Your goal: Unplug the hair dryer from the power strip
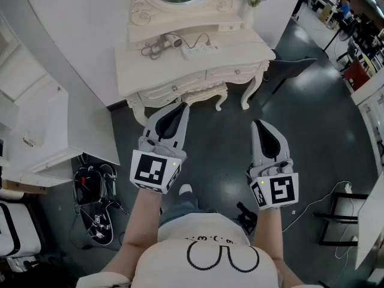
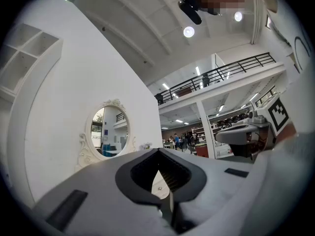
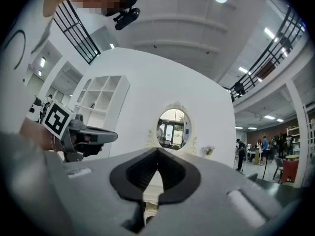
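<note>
A white hair dryer (image 1: pixel 171 41) lies on the cream dressing table (image 1: pixel 138 71) at the far end of the head view. Its cord (image 1: pixel 151 50) coils to its left. A white power strip (image 1: pixel 201 51) lies just right of the dryer, with a cable looping to it. Both grippers are held out over the dark floor, well short of the table. My left gripper (image 1: pixel 182 105) (image 2: pixel 158 151) is shut and holds nothing. My right gripper (image 1: pixel 257 123) (image 3: pixel 157 149) is also shut and holds nothing. Both gripper views look toward the oval mirror (image 2: pixel 109 132) (image 3: pixel 173 128).
A matching stool (image 1: pixel 205 95) is tucked under the table. A white shelf unit (image 1: pixel 36 131) stands at the left, with dark bags (image 1: pixel 96 203) on the floor beside it. A black chair (image 1: pixel 294 68) stands right of the table, and a small flower vase (image 1: pixel 251 8) sits on it.
</note>
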